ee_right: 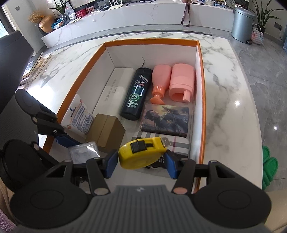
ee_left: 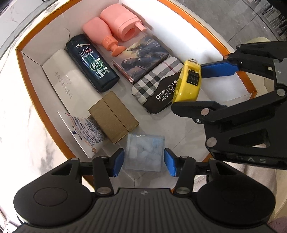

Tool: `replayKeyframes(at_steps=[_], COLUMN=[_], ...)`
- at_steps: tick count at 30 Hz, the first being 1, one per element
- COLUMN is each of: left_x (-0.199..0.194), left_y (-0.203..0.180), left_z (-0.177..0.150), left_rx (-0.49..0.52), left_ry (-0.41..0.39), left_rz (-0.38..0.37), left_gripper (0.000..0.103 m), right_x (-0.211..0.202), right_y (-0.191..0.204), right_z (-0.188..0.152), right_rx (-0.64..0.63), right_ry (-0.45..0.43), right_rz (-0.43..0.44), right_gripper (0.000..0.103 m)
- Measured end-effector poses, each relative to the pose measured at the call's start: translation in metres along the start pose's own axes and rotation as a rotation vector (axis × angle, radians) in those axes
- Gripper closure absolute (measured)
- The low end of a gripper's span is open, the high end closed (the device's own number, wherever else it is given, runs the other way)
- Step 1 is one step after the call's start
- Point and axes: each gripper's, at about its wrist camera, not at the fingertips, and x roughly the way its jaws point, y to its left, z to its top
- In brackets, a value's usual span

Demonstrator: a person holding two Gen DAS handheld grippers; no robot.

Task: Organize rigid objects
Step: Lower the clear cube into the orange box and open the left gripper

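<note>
Yellow tape measure point(ee_right: 141, 152) clamped in right gripper point(ee_right: 140, 164), above plaid case point(ee_right: 177, 144)

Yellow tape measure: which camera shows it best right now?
Right wrist view: the yellow tape measure sits centred between the right tool pads, top face and lock visible. Left wrist view shows it edge-on, over the plaid case.

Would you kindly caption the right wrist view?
Right gripper lowers yellow tape measure into orange-rimmed box beside plaid case.

A home living room: white marble-patterned table point(ee_right: 224, 86), potted green plants point(ee_right: 260, 16), silver pedal bin point(ee_right: 243, 25), green slippers point(ee_right: 269, 166) on the grey tiled floor point(ee_right: 265, 68).
</note>
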Motion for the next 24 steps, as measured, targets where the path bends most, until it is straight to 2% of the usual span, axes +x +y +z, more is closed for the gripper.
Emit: replayKeyframes(at_steps=[4, 7, 12, 16, 20, 24], left_x=[-0.003, -0.014, -0.048, -0.068, -0.064, -0.053], left_y=[0.003, 0.014, 0.053, 0.082, 0.103, 0.115], left_z=[-0.003, -0.011, -0.040, -0.062, -0.076, -0.081], left_rx=[-0.002, -0.036, -0.146, -0.308, -0.435, -0.498], left_ry=[-0.016, -0.054, -0.224, -0.364, -0.401, -0.401], left_rz=[-0.001, -0.051, -0.099, -0.093, -0.104, -0.149], left_gripper=[0.044, 0.044, 0.045, 0.046, 0.049, 0.051], right_x=[-0.001, -0.002, 0.000, 0.008, 0.021, 0.032], right_y=[0.001, 0.002, 0.005, 0.015, 0.030, 0.045], right_z=[-0.003, -0.004, -0.004, 0.001, 0.005, 0.008], right_rx=[0.009, 0.015, 0.005, -0.046, -0.149, -0.253], right_ry=[0.003, 0.009, 0.028, 0.064, 0.122, 0.190], right_rz=[-0.005, -0.004, -0.006, -0.045, -0.124, -0.118], right_gripper=[0.046, 0.046, 0.046, 0.046, 0.046, 0.046])
